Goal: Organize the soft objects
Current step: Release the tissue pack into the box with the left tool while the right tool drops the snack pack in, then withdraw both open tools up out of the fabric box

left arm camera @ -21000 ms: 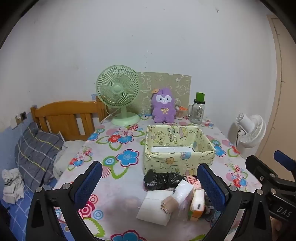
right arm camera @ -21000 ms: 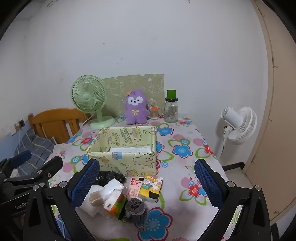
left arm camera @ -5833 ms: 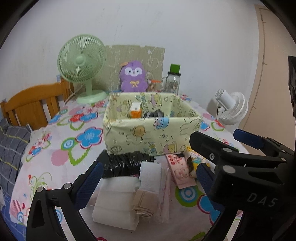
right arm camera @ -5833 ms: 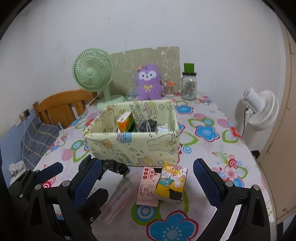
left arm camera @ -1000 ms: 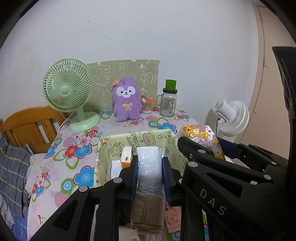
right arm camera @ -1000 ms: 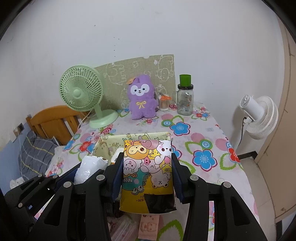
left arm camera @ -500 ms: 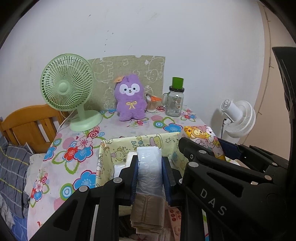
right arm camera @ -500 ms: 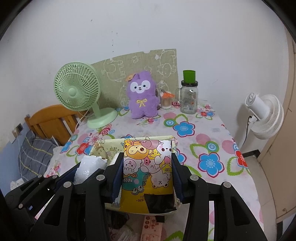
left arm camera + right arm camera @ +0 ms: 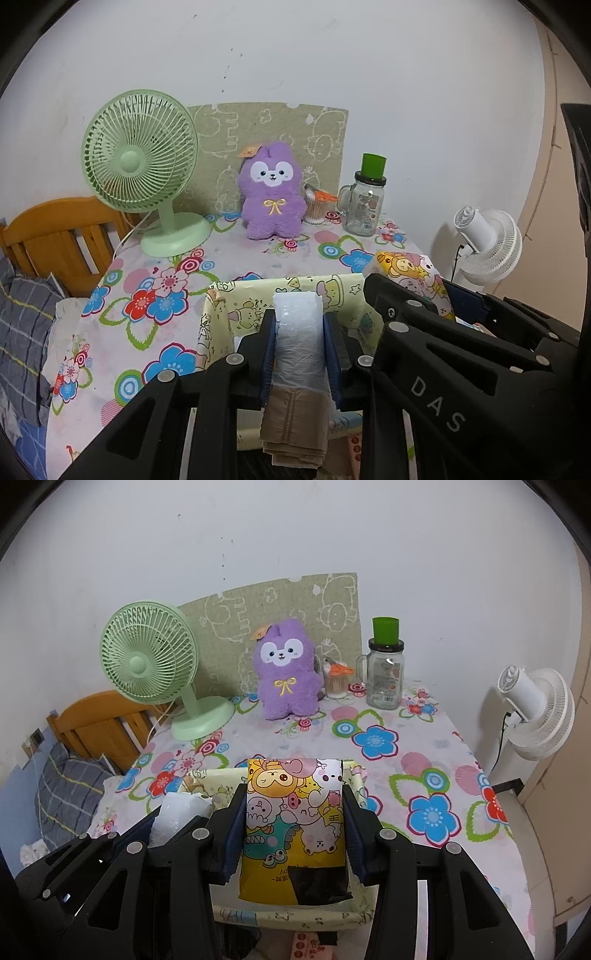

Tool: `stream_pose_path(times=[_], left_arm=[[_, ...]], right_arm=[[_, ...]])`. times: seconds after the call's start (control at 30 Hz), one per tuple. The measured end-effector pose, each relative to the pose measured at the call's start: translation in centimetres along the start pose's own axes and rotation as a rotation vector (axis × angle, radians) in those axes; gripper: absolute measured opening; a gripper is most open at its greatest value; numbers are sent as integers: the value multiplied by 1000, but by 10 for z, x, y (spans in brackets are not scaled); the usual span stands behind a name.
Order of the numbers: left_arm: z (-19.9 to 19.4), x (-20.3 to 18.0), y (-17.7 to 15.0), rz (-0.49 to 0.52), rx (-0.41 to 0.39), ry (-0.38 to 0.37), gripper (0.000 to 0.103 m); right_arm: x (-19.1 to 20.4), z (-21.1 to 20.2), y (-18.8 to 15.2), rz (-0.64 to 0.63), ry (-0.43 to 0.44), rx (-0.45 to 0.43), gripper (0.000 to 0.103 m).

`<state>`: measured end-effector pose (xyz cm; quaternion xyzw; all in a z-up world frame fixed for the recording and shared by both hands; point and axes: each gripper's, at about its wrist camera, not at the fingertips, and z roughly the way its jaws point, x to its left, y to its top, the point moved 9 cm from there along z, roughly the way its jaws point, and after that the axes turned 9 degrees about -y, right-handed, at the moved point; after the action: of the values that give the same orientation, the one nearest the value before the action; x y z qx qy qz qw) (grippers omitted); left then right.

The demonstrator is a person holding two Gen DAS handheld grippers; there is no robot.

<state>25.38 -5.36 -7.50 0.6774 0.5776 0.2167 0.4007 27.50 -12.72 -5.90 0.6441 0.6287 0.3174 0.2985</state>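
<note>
My left gripper (image 9: 300, 334) is shut on a white plastic-wrapped pack (image 9: 300, 347) with a beige lower end, held above the yellow cartoon-print fabric box (image 9: 221, 306). My right gripper (image 9: 295, 812) is shut on a colourful cartoon tissue pack (image 9: 295, 823), also held over the box (image 9: 354, 775). Each view shows the other gripper: the tissue pack (image 9: 410, 273) to the right of the left gripper, the white pack (image 9: 177, 812) to the left of the right one. The box's contents are mostly hidden behind the grippers.
On the flowered tablecloth (image 9: 424, 760) at the back stand a green desk fan (image 9: 155, 664), a purple plush toy (image 9: 284, 672), a cotton swab cup (image 9: 337, 683) and a glass jar with a green lid (image 9: 384, 672). A white fan (image 9: 535, 712) stands off the right edge, a wooden bed frame (image 9: 55, 229) at left.
Both grippers have moved forward and lower with their packs, now over the box. The box and back objects look closer.
</note>
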Motion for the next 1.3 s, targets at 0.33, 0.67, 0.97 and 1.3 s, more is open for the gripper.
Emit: stream_pose_path(times=[0.33, 0.67, 0.97, 1.3], left_arm=[[21, 28, -7, -45, 49, 68, 34], [29, 35, -18, -38, 77, 90, 75], [35, 39, -26, -41, 104, 87, 76], [30, 37, -30, -45, 103, 81, 84]], right_arm=[[17, 23, -5, -16, 27, 42, 50], [24, 38, -15, -34, 28, 82, 50], [29, 46, -26, -54, 38, 116, 53], [21, 38, -30, -58, 14, 100, 72]])
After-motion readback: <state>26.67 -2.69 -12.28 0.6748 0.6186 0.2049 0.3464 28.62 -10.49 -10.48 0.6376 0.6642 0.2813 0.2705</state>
